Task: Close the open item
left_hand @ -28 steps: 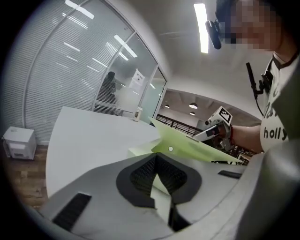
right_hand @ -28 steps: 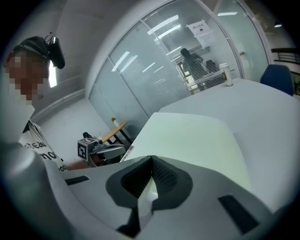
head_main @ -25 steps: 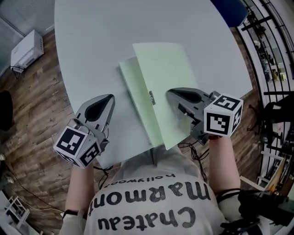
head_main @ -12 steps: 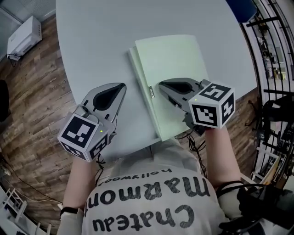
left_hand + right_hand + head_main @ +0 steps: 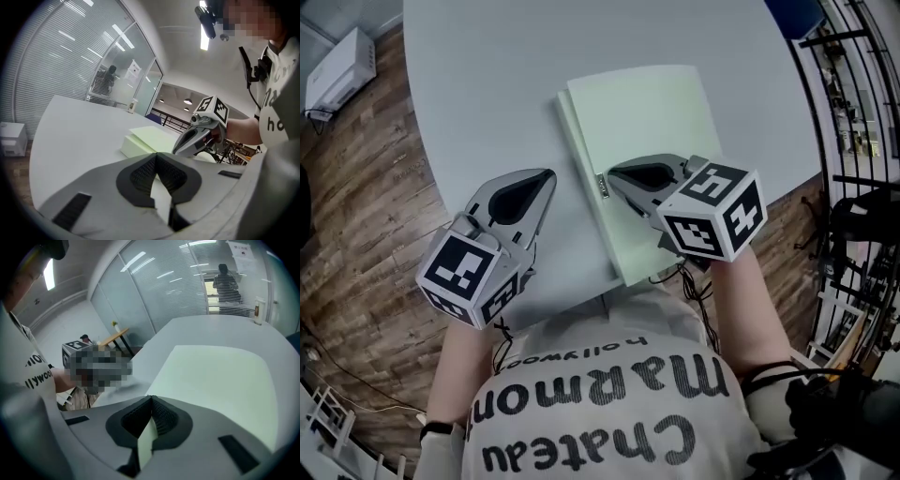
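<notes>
A pale green folder [image 5: 652, 127] lies on the grey-white table [image 5: 487, 84], its cover down flat over the lower part; a small metal clasp [image 5: 602, 185] shows on its left edge. My right gripper [image 5: 614, 174] is shut and hovers over or rests on the cover's near-left part, tips pointing at the clasp edge. My left gripper [image 5: 547, 177] is shut with nothing in it, over bare table just left of the folder. In the left gripper view the folder [image 5: 146, 139] and the right gripper [image 5: 176, 150] lie ahead of the shut left gripper [image 5: 156, 155]. The right gripper view shows the cover [image 5: 220, 376] past the right gripper [image 5: 151, 398].
The table's rounded near edge [image 5: 572, 305] runs just below the folder's near corner, by the person's shirt. Wooden floor [image 5: 356, 206] lies to the left with a white box [image 5: 333, 80] on it. Black metal racks [image 5: 862, 141] stand at the right.
The folder's cover, raised and offset to the right a second ago, has come down flat and aligned. My right gripper moved left over it. The left gripper moved slightly forward.
</notes>
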A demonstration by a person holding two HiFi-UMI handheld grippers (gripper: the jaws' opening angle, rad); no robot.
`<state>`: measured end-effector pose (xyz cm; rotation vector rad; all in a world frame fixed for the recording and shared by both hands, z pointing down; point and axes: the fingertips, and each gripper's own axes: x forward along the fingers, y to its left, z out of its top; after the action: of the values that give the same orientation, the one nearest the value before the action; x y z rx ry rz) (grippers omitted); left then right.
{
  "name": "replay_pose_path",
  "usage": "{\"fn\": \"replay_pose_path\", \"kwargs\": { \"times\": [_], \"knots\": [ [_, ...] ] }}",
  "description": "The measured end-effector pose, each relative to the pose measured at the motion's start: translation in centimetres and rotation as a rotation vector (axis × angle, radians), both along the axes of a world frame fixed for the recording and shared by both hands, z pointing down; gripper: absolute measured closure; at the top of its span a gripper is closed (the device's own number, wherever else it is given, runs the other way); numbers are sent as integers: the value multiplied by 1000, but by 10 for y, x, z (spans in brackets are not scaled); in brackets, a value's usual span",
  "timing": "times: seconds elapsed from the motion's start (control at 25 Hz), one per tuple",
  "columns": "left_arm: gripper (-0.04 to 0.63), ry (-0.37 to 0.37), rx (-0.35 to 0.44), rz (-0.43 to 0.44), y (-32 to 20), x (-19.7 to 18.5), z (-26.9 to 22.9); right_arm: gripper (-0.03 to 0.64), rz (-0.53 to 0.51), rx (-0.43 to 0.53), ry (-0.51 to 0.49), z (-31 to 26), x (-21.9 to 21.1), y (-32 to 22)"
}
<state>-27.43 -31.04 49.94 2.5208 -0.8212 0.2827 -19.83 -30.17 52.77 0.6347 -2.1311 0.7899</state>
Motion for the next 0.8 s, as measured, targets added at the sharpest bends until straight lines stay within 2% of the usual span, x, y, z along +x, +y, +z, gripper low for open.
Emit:
{"fn": "replay_pose_path", "kwargs": {
  "times": [0.24,0.52,0.68,0.8],
  "knots": [
    [603,-4,7,5,6,1,-4,617,-37,13,55,5,-1,3],
    [603,-22,47,-7,14,-3,-19,617,-210,94,261,13,-12,2],
    [603,-62,85,-6,21,-6,-30,617,-235,47,337,20,-11,-1],
    [603,-59,96,-58,24,-21,-42,617,-258,-15,330,24,-20,-4]
  ]
}}
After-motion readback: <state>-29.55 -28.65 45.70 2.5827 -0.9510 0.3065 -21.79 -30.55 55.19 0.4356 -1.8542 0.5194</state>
